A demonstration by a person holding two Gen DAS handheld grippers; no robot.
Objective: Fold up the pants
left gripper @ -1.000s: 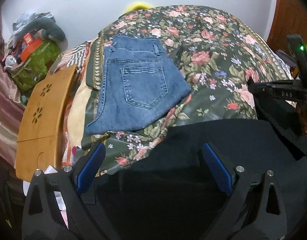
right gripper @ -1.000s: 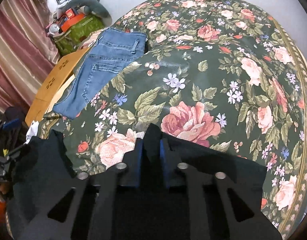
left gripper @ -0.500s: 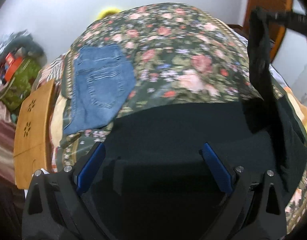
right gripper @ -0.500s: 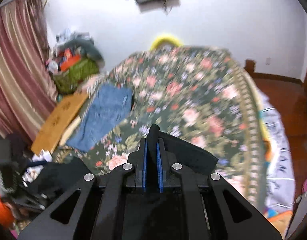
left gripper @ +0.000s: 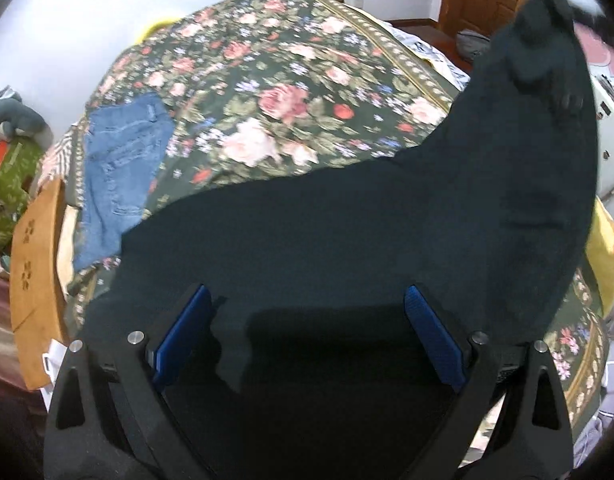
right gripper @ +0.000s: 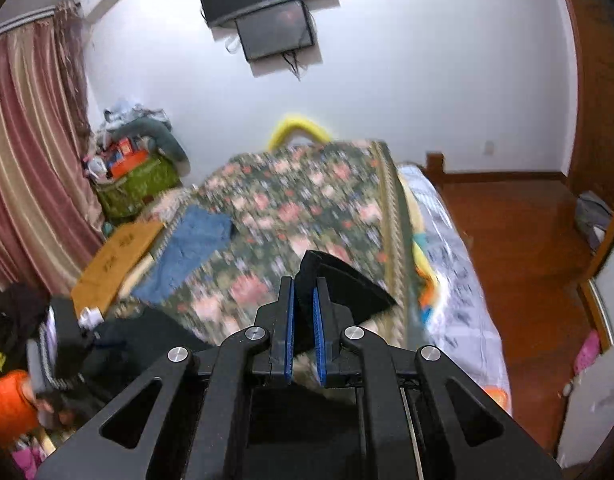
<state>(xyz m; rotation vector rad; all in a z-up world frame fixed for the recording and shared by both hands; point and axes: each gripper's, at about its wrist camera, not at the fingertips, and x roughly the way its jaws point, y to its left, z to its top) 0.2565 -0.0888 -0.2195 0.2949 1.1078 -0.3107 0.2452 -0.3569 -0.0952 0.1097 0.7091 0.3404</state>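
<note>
My right gripper [right gripper: 303, 300] is clamped on an edge of the black pants [left gripper: 347, 232], holding that end up above the floral bedspread [left gripper: 291, 92]. My left gripper [left gripper: 305, 320] hangs wide open over the rest of the black cloth, which drapes across the near end of the bed. The folded blue jeans [left gripper: 119, 176] lie at the bed's left edge.

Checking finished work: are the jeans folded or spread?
Folded: the jeans lie as a short compact stack on the bedspread, no legs extended.
</note>
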